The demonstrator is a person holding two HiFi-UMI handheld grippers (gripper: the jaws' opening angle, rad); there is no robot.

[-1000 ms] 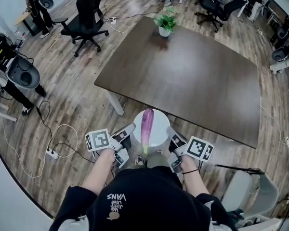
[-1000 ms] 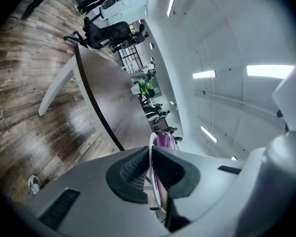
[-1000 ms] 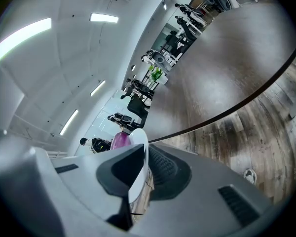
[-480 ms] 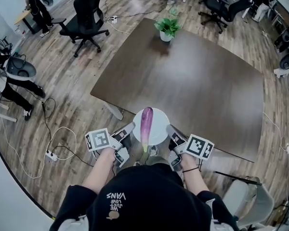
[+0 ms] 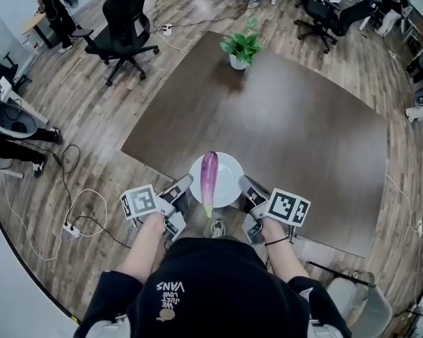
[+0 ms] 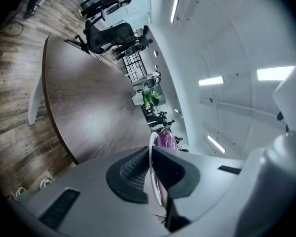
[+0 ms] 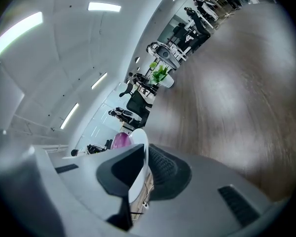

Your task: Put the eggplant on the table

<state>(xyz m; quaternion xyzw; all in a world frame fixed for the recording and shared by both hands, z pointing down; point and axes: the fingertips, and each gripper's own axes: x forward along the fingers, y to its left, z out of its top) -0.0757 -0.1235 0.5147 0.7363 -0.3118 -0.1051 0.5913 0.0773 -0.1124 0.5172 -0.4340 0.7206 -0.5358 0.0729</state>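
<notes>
A long purple eggplant [image 5: 209, 174] lies on a white plate [image 5: 230, 169], which I carry between both grippers. My left gripper [image 5: 185, 183] is shut on the plate's left rim and my right gripper [image 5: 244, 184] is shut on its right rim. The plate hangs at the near edge of the dark brown table [image 5: 289, 118]. In the left gripper view the plate's thin rim [image 6: 150, 174] is pinched between the pads, with the eggplant [image 6: 165, 139] beyond it. The right gripper view shows the rim [image 7: 137, 167] clamped the same way, and the eggplant [image 7: 121, 140] behind it.
A small potted plant [image 5: 241, 48] stands at the table's far edge. Black office chairs [image 5: 127, 20] stand on the wood floor at the back left and back right. A power strip with a white cable [image 5: 72, 227] lies on the floor to my left.
Both grippers have carried the plate with the eggplant forward, from over the floor to the table's near edge. The grip on the plate is unchanged.
</notes>
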